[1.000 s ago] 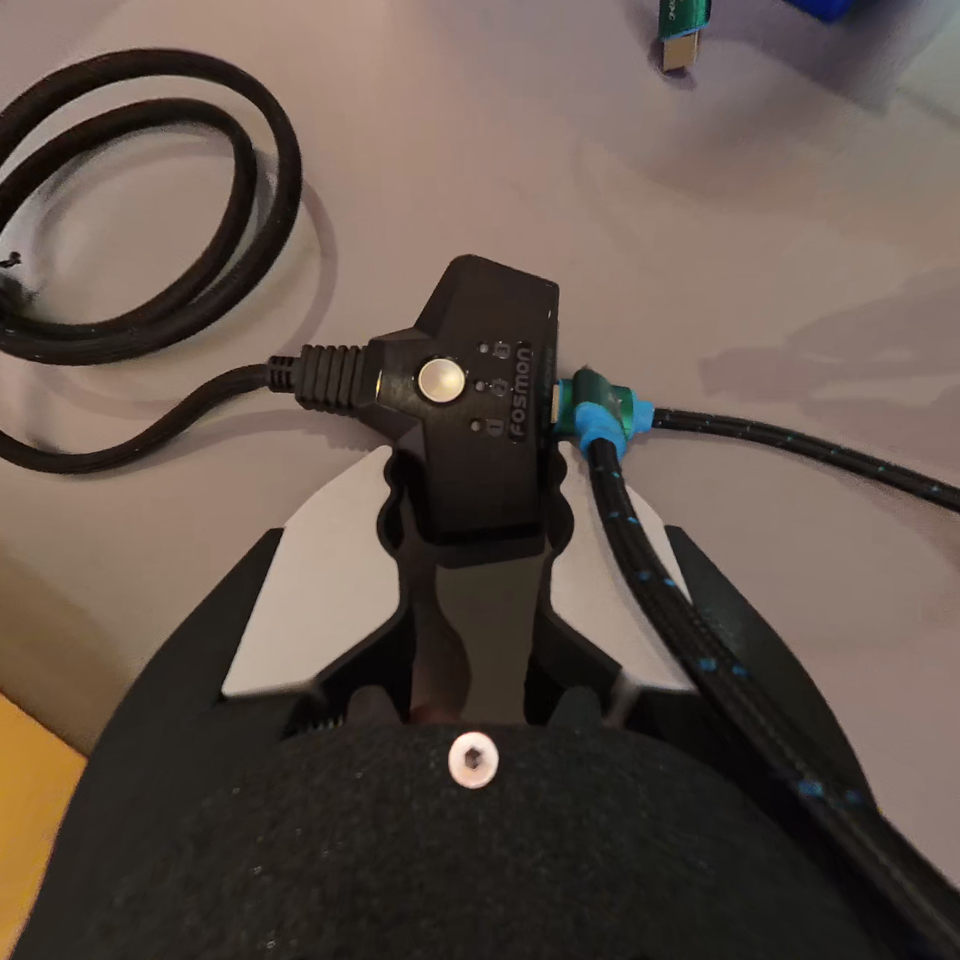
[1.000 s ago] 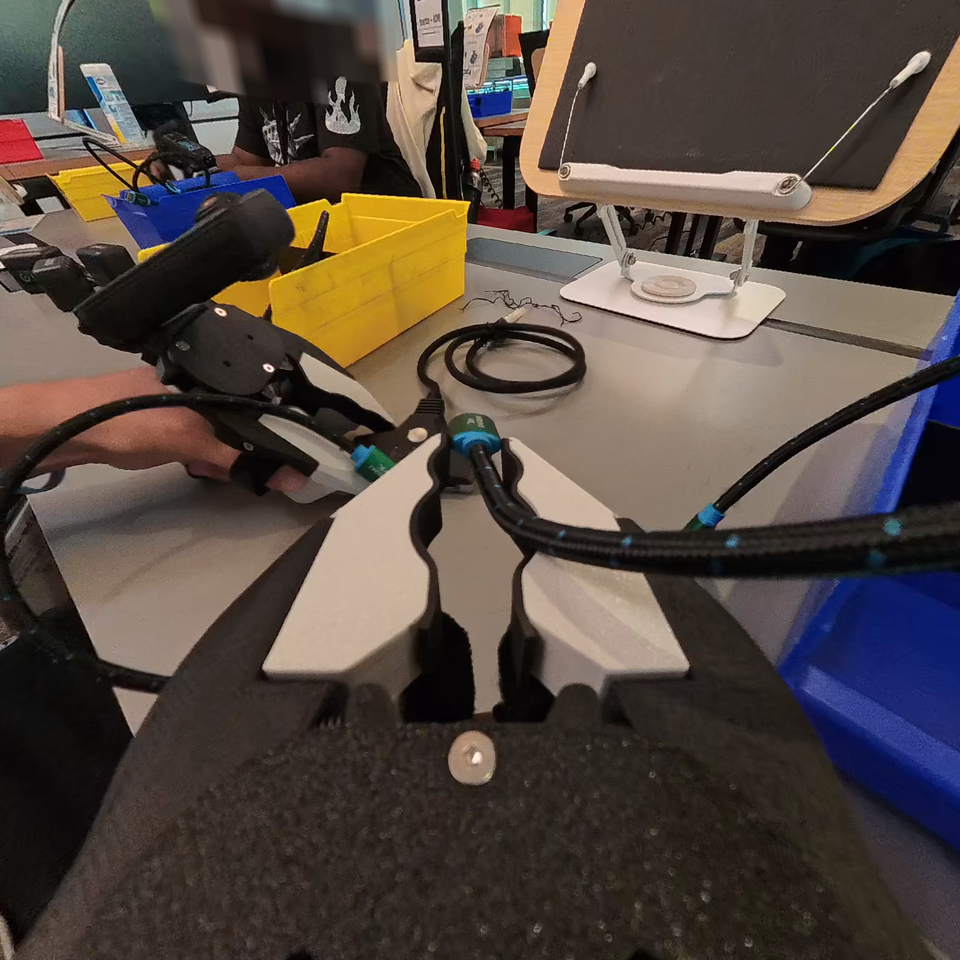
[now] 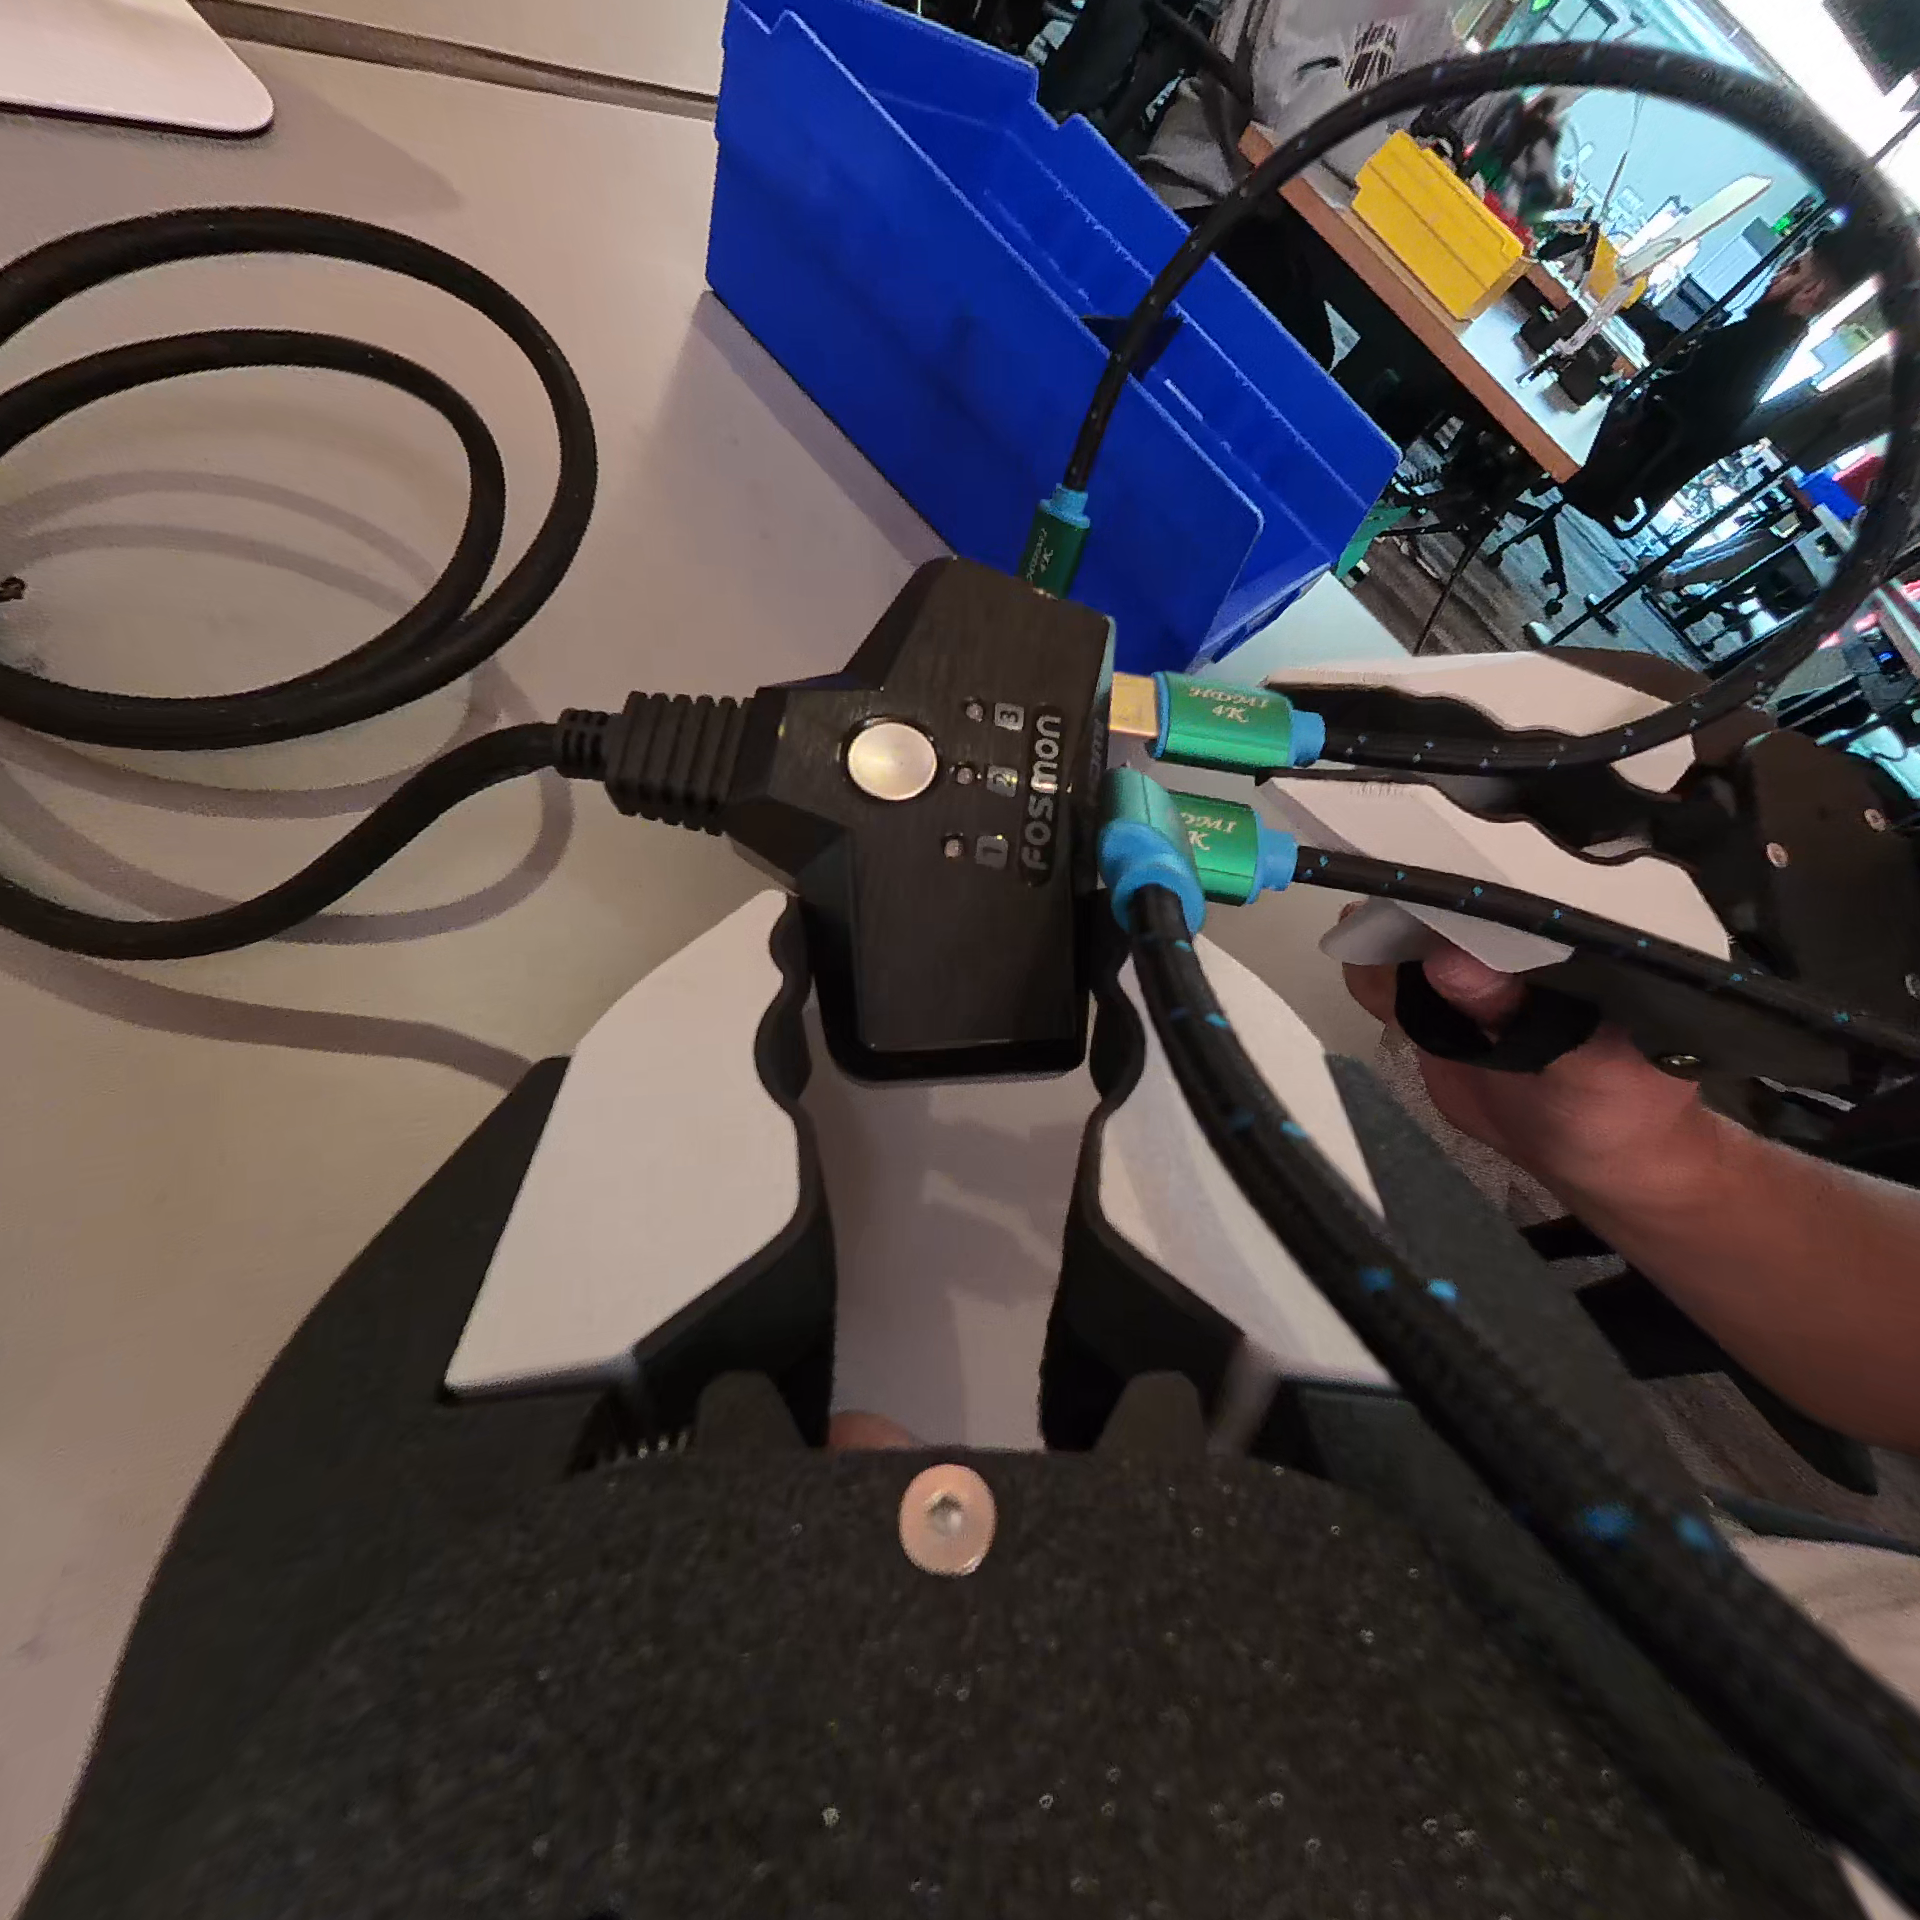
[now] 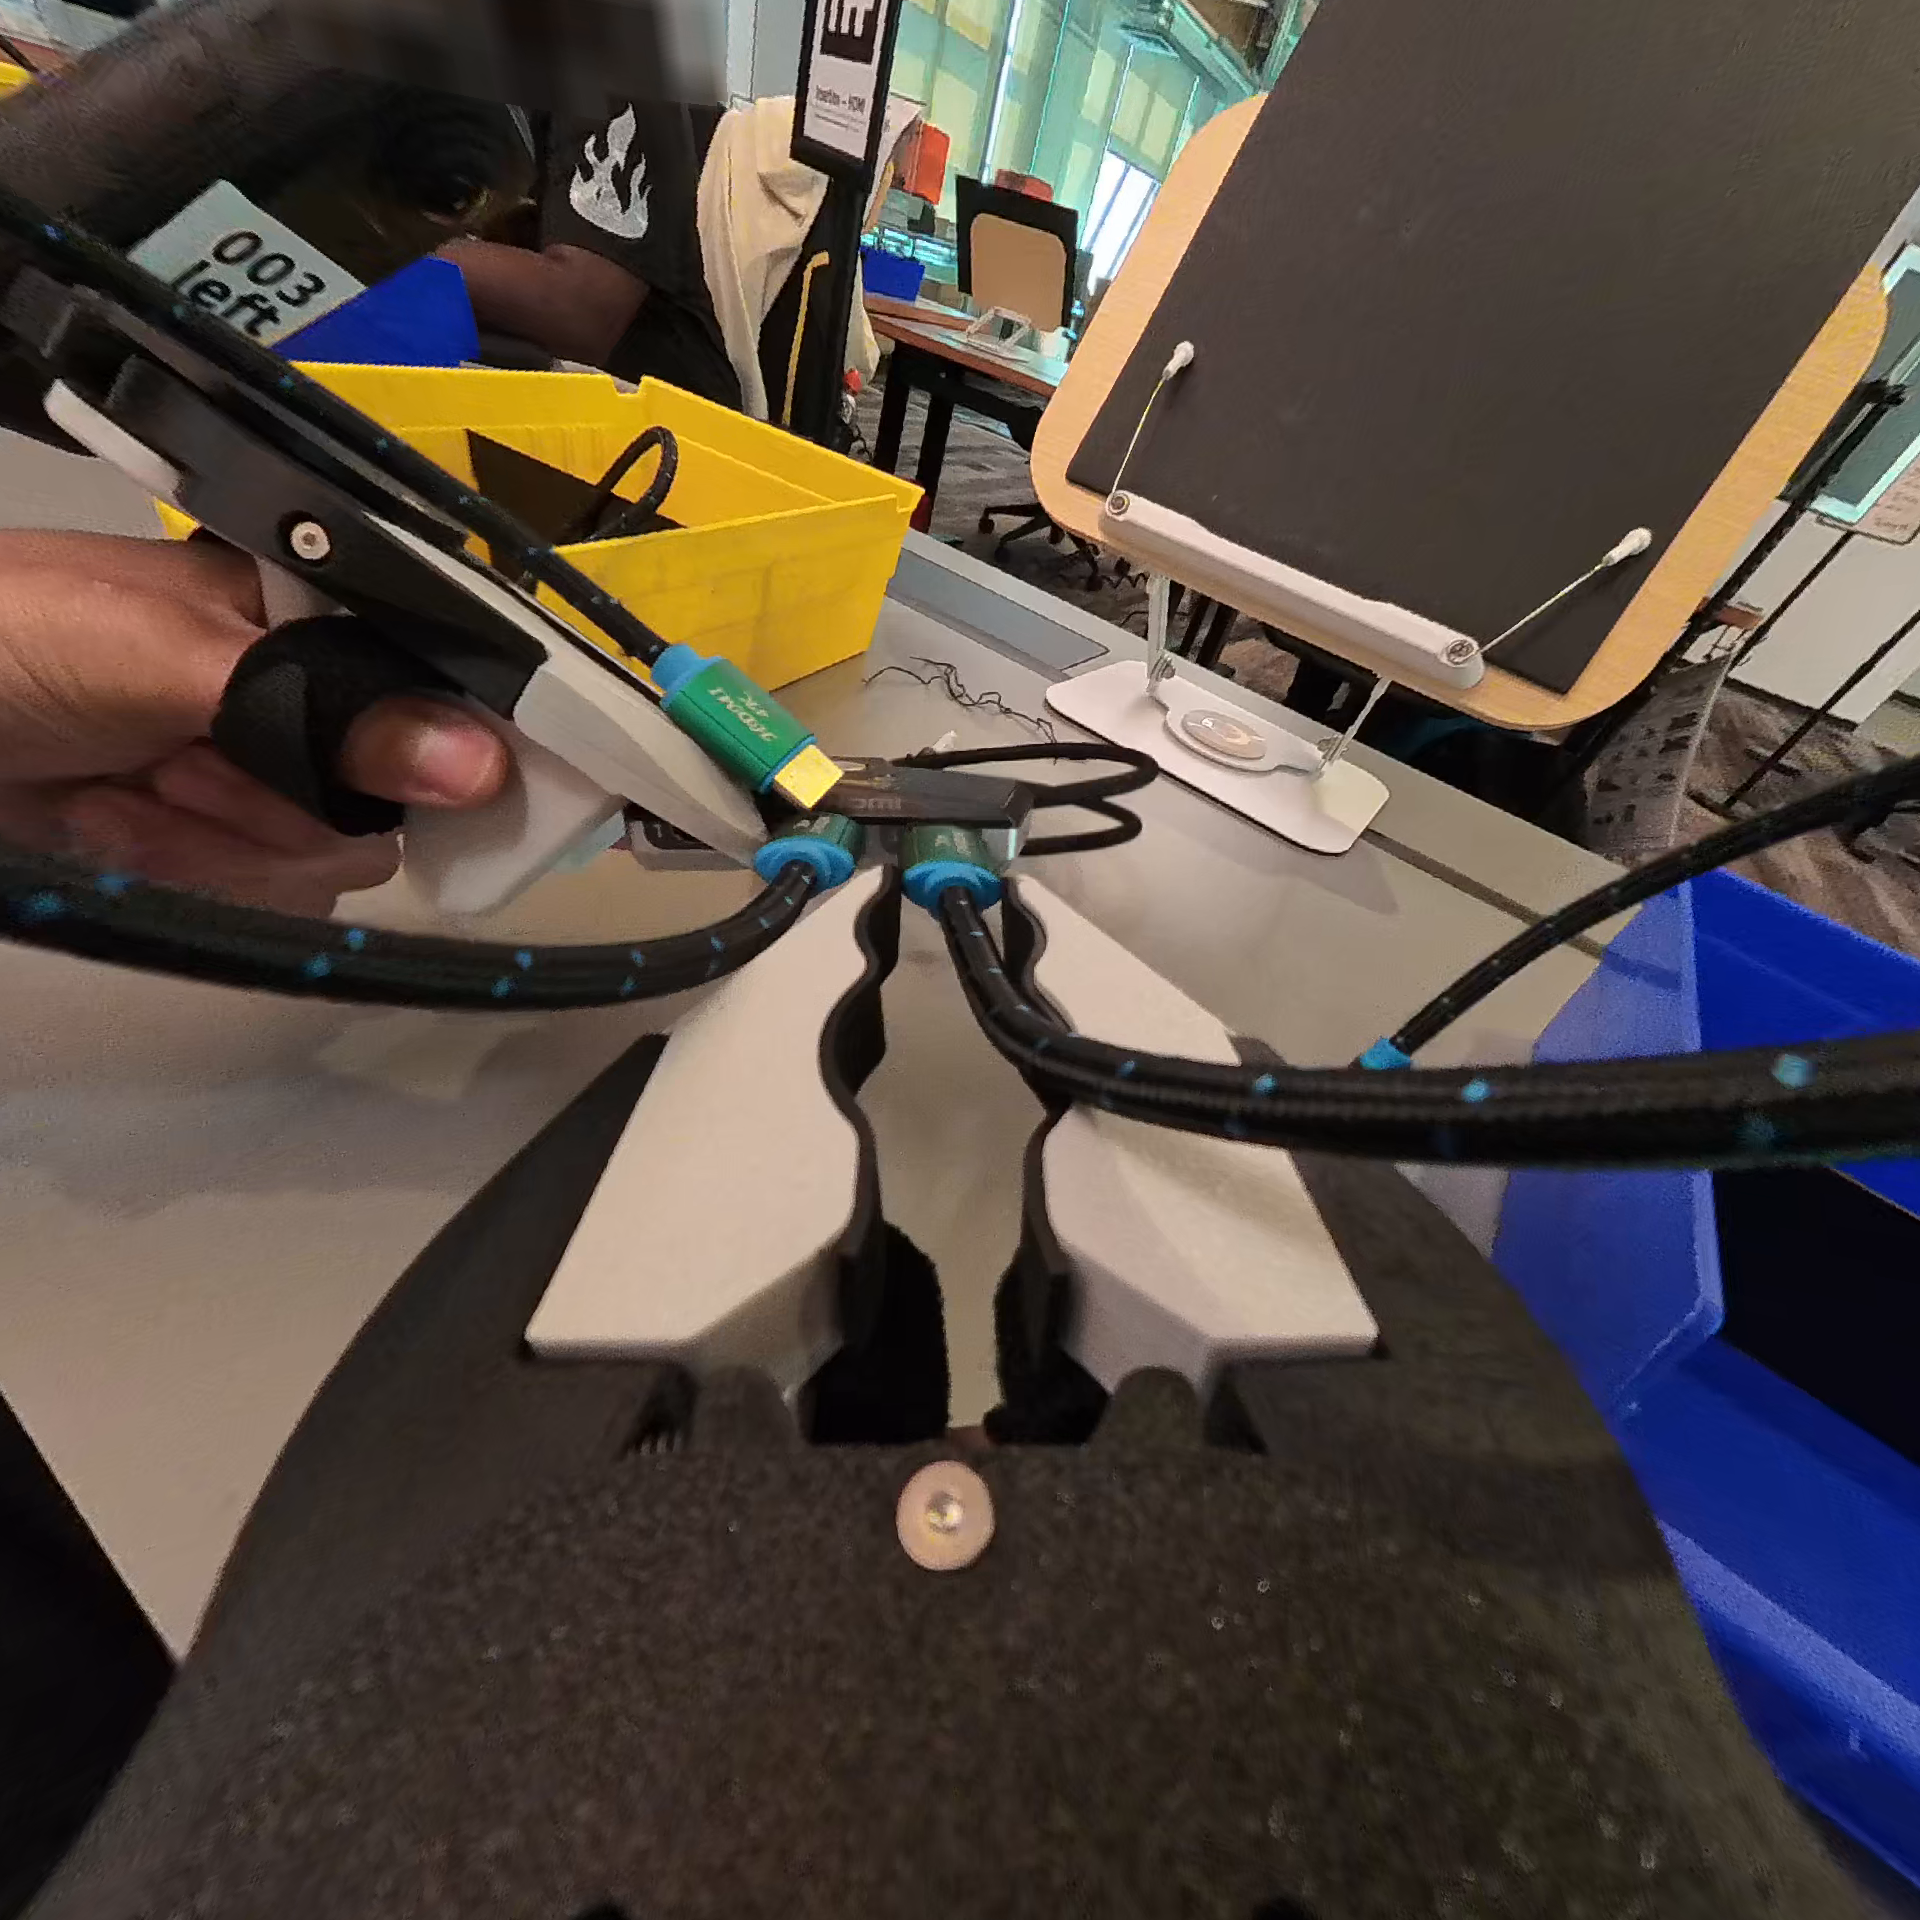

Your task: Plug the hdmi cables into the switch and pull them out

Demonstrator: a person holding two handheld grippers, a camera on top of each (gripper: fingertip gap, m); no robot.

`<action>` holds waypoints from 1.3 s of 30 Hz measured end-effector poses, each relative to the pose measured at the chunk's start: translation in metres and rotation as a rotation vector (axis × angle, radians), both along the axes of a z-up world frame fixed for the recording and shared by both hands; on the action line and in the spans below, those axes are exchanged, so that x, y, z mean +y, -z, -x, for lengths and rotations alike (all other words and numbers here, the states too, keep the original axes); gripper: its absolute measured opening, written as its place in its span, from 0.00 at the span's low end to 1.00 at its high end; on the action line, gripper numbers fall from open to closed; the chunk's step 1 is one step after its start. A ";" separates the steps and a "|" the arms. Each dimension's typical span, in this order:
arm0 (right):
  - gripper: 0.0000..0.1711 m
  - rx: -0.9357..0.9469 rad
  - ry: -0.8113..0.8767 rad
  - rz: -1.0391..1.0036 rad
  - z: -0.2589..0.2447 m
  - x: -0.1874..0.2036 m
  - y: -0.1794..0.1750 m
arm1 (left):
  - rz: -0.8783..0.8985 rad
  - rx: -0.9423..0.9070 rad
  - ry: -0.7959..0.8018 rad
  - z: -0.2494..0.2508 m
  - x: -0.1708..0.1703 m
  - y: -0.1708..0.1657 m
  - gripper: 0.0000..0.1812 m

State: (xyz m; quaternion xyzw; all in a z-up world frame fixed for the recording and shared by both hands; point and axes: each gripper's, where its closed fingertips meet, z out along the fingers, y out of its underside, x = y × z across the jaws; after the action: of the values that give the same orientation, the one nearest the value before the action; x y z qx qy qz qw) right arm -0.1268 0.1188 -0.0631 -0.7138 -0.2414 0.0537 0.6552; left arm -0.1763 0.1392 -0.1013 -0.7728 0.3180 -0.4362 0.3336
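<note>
Left wrist view: left gripper (image 3: 940, 935) jaws are clamped on the switch (image 3: 956, 831) body, over the table (image 3: 312, 1143). Loose green plug (image 3: 1216, 719), gold tip bare, sits at the upper side port, not in. Right gripper (image 4: 914, 925) jaws are narrowed to a slit; can't tell if they pinch its cable. I'd square the plug to the port, push straight, hold the left clamp rigid.

Left wrist view close above HDMI switch (image 3: 961, 821); right wrist view low, opposite side; both share switch (image 4: 940, 800).
</note>
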 end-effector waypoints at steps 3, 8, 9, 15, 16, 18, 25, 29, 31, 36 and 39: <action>0.11 -0.008 -0.006 0.008 -0.001 -0.001 0.003 | 0.016 -0.003 0.008 -0.001 -0.001 0.002 0.29; 0.11 -0.071 -0.021 -0.022 0.000 -0.001 0.004 | -0.015 0.024 0.024 0.000 -0.001 0.003 0.28; 0.11 -0.091 -0.024 -0.032 0.000 -0.002 0.005 | -0.018 0.026 0.028 0.000 -0.002 0.003 0.28; 0.11 -0.095 -0.022 -0.059 0.000 -0.003 0.001 | -0.047 0.032 0.040 -0.002 -0.003 0.001 0.28; 0.11 -0.092 -0.017 -0.063 0.000 -0.002 0.001 | -0.049 0.031 0.038 -0.003 -0.004 0.001 0.28; 0.11 -0.083 -0.012 -0.047 0.000 -0.001 0.002 | -0.055 0.036 0.028 -0.002 -0.003 0.002 0.28; 0.11 -0.033 -0.014 -0.039 0.000 -0.001 0.001 | -0.125 0.020 0.041 -0.002 -0.003 -0.003 0.27; 0.11 -0.055 -0.001 -0.040 0.001 -0.001 0.003 | -0.181 0.051 0.041 -0.003 -0.003 -0.002 0.29; 0.11 -0.048 0.003 -0.043 0.000 0.000 0.004 | -0.196 0.055 0.042 -0.005 -0.004 0.000 0.29; 0.11 -0.056 -0.009 -0.066 0.000 0.001 0.001 | -0.212 0.053 0.042 -0.006 -0.002 -0.003 0.29; 0.11 -0.060 -0.030 -0.055 0.001 0.003 0.001 | -0.168 0.021 0.036 -0.004 0.002 -0.003 0.29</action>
State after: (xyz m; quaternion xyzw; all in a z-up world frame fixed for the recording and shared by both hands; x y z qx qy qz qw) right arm -0.1277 0.1221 -0.0642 -0.6930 -0.2730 0.0352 0.6664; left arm -0.1728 0.1408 -0.0979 -0.7410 0.3707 -0.4056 0.3860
